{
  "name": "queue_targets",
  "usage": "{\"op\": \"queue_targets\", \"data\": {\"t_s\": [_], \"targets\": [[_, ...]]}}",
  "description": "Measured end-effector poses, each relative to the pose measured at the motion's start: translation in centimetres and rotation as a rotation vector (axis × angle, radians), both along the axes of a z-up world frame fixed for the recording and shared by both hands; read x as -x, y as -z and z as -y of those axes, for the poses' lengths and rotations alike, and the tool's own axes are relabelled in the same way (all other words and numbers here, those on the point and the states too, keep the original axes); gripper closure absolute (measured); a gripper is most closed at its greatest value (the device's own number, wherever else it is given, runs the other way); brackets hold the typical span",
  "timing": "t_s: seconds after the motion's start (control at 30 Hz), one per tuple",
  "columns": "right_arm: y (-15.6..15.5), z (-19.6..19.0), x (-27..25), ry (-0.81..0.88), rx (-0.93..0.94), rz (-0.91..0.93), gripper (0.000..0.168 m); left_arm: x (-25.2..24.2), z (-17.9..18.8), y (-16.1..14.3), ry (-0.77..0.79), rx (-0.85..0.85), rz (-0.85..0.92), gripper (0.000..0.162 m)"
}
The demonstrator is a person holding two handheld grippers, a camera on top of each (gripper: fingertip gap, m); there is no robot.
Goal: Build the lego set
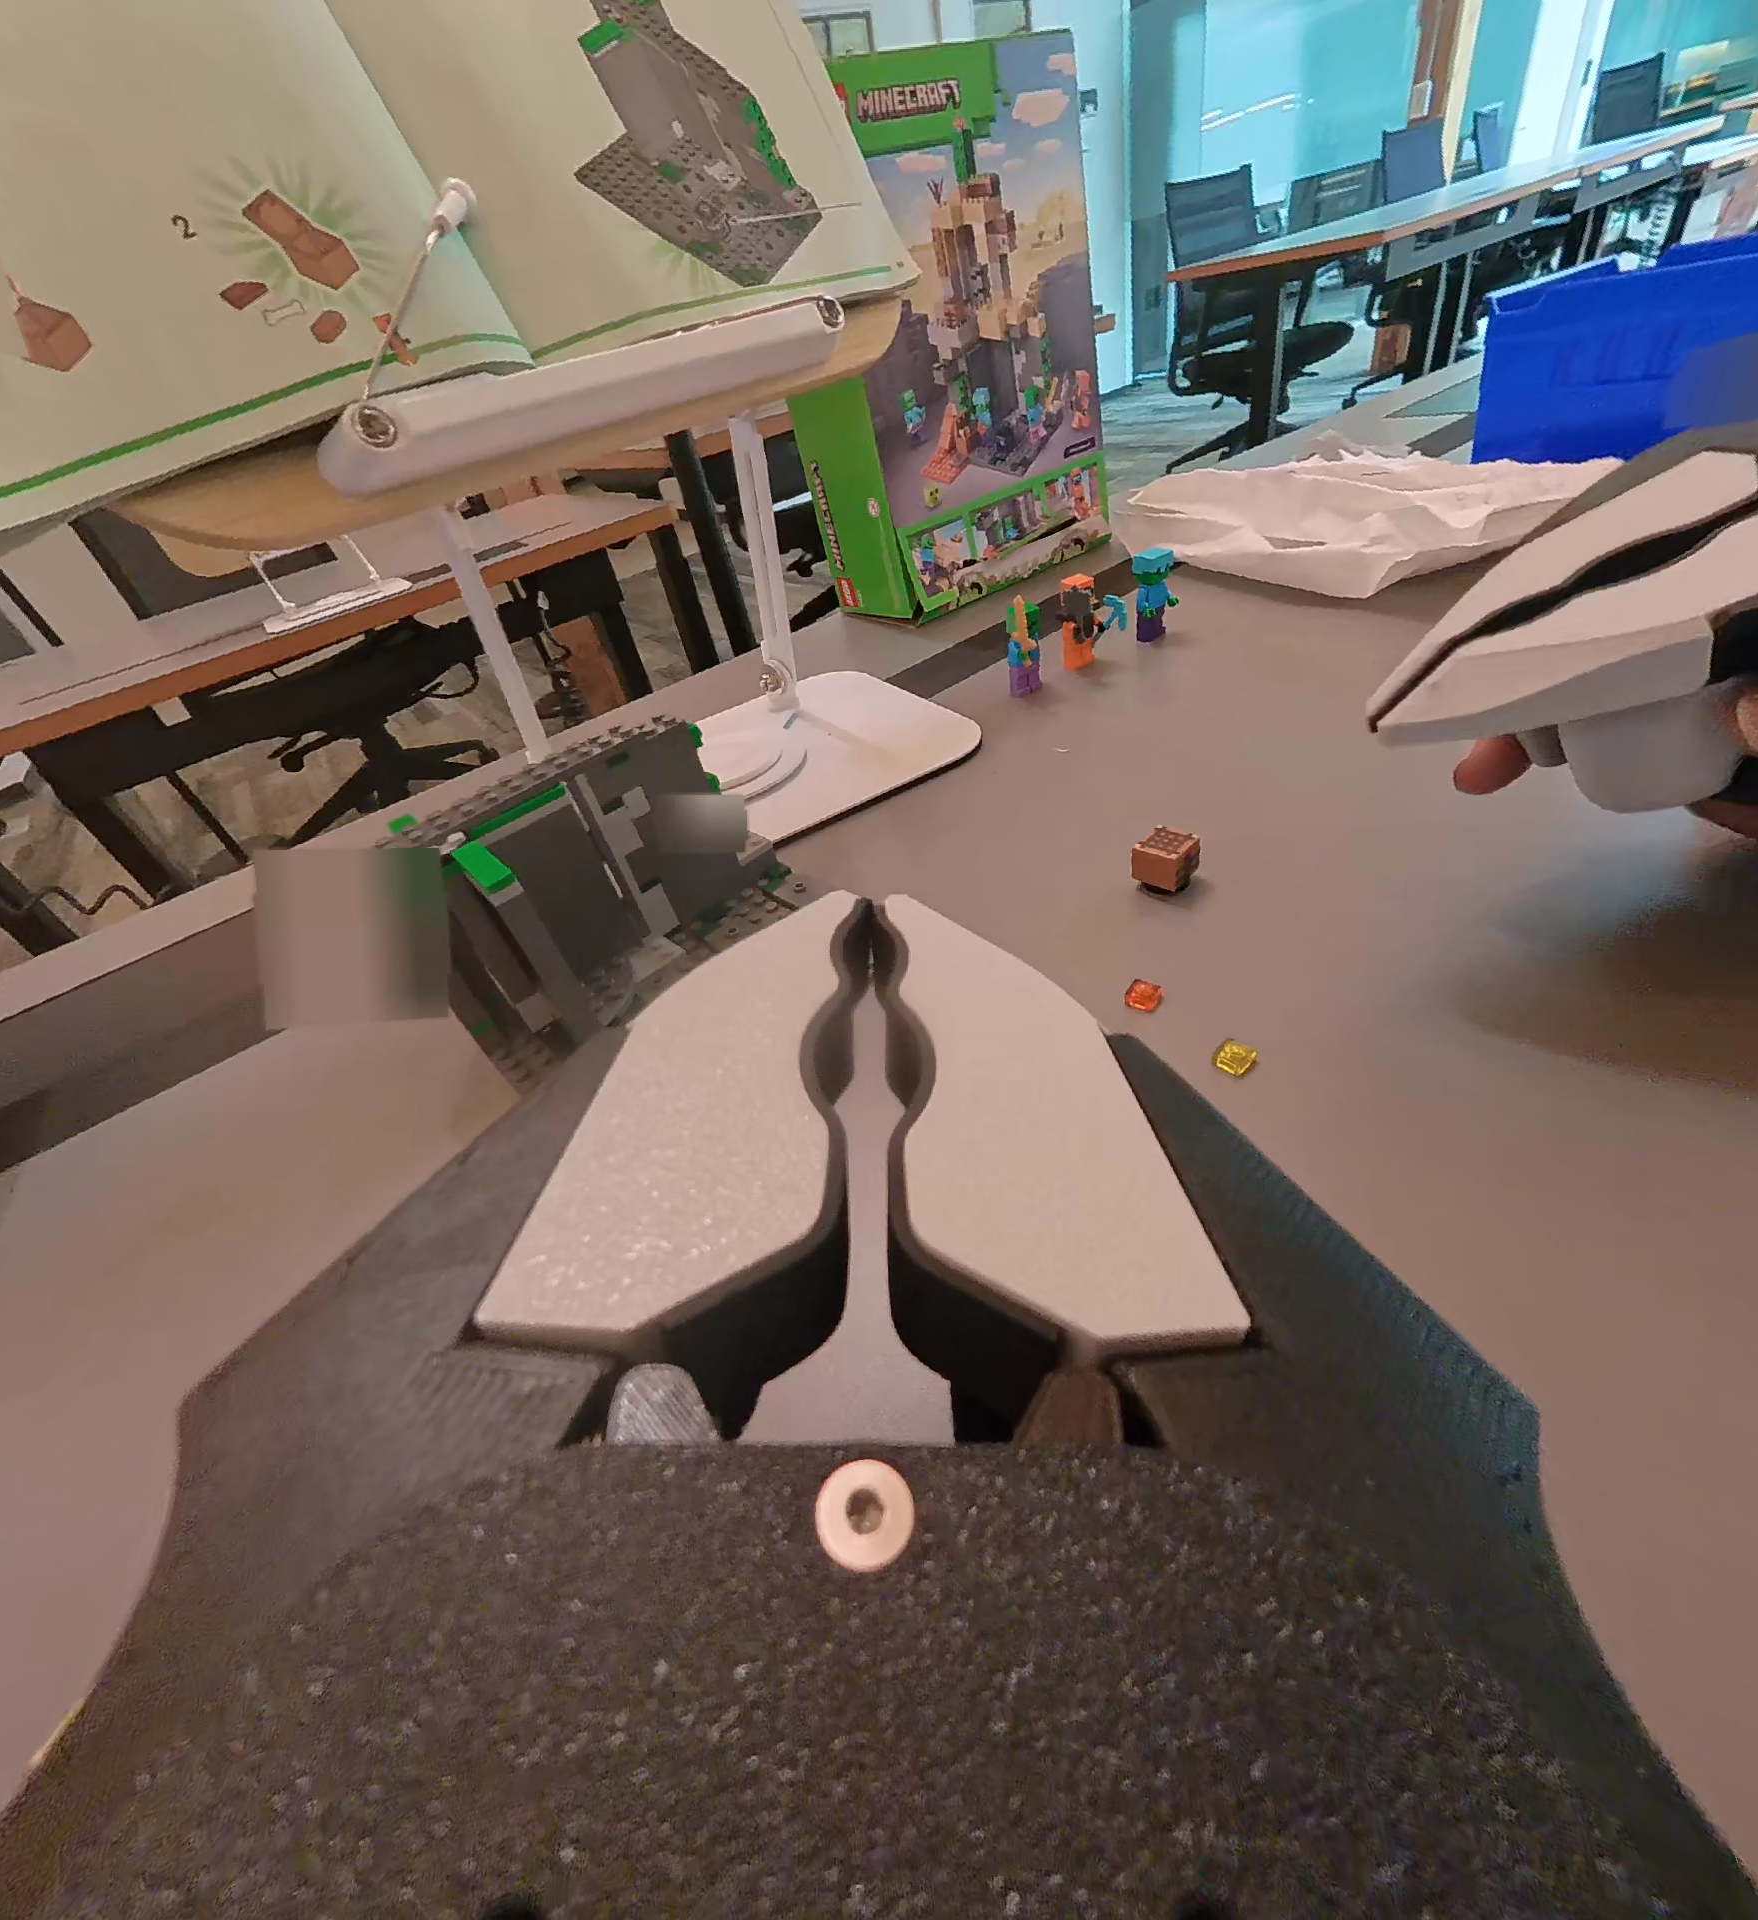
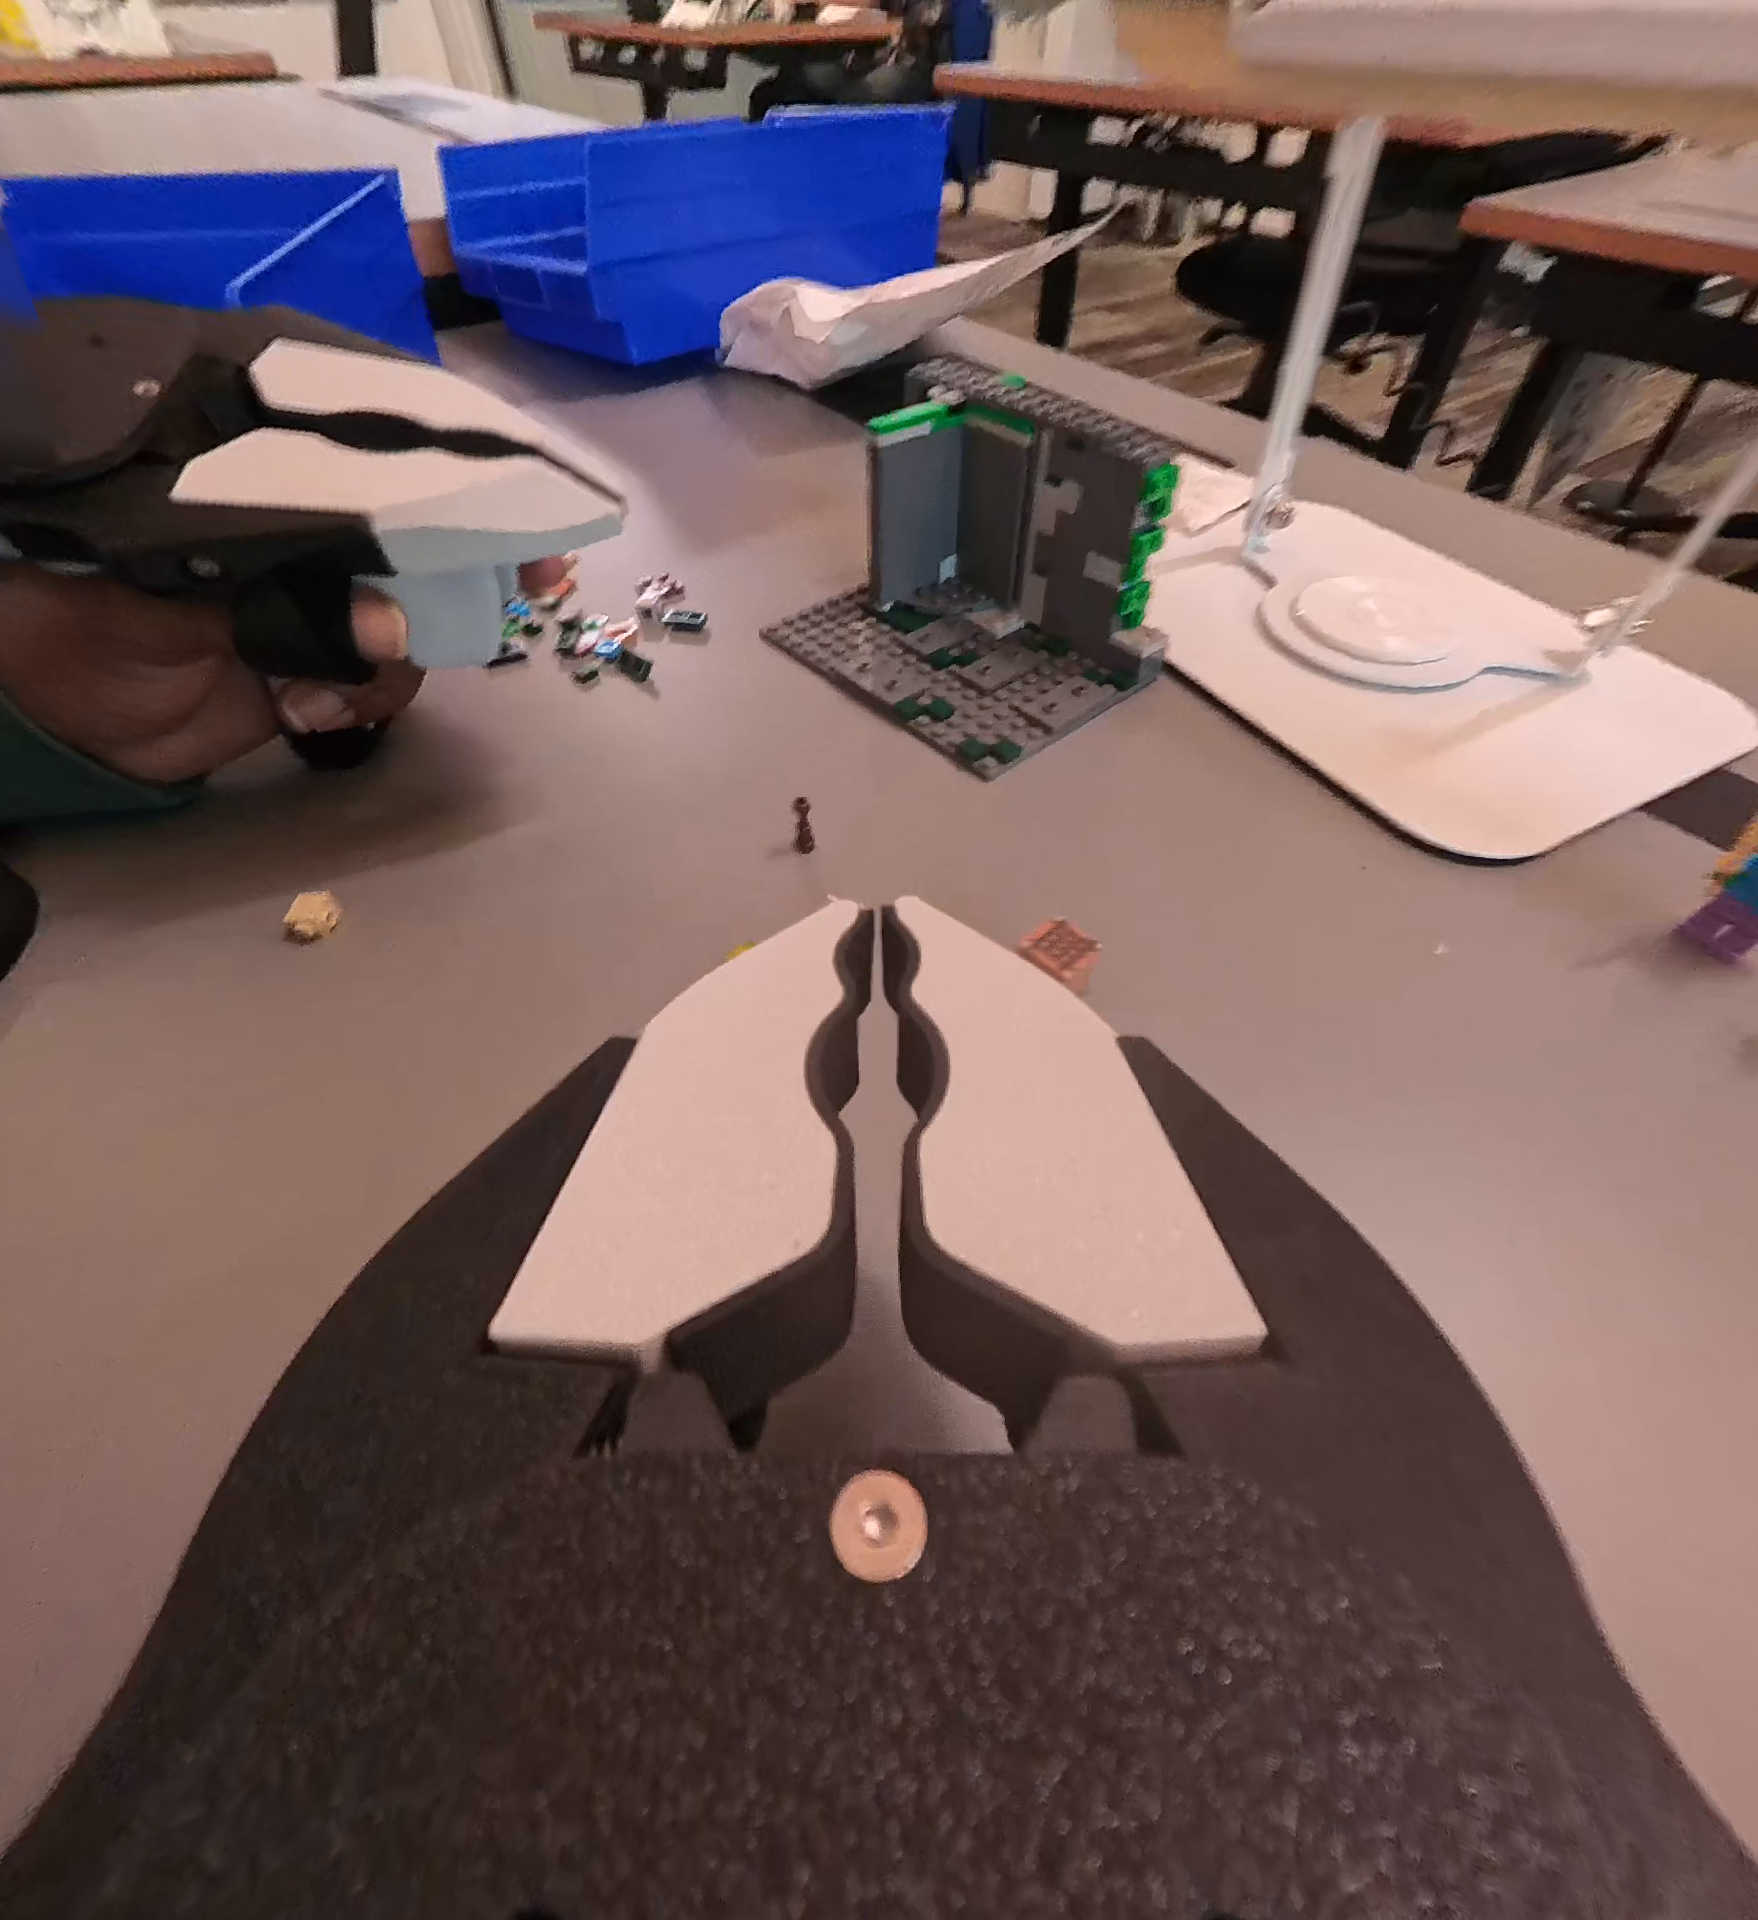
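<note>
**Picking the next piece for the grey build**

Both tools are seen empty. The left gripper (image 1: 870, 914) has its fingers pressed together with nothing between them, and the right gripper (image 2: 877, 914) is likewise closed on nothing, hovering above the table (image 2: 1270, 1091).

The build (image 2: 1000, 582), a grey wall on a studded baseplate with green trim, is taken as the landmark. A brown block (image 2: 1060, 951) lies well in front of it, just beside the right fingertips. A small dark piece (image 2: 802, 823) stands between the block and the build. A scatter of tiny parts (image 2: 605, 629) lies to the build's left, and the white stand base (image 2: 1457, 717) just to its right.

The step is judged to be a pickup, probably of the brown block. The jaws should be opened first, lowered squarely over the flat sides, and closed gently so the block is not flicked away. The build should be steadied by the left gripper before anything is pressed on.
</note>
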State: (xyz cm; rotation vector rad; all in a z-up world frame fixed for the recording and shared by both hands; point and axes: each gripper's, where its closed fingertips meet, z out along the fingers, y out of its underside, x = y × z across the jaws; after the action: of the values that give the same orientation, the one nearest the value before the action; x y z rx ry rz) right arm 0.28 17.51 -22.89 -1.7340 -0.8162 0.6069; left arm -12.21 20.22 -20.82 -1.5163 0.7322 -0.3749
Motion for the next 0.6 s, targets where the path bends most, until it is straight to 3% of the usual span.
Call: {"op": "queue_targets", "data": {"t_s": [0.3,0.6], "targets": [[3.4,1.2,2.4,-0.185,0.066,0.260,0.158,-2.0,0.8,1.8,0.101,0.043,-0.143,0.162],[4.8,-1.7,4.1,-0.355,0.030,0.432,0.158,-3.2,1.5,3.5,0.175,0.076,-0.270,0.158]]}}
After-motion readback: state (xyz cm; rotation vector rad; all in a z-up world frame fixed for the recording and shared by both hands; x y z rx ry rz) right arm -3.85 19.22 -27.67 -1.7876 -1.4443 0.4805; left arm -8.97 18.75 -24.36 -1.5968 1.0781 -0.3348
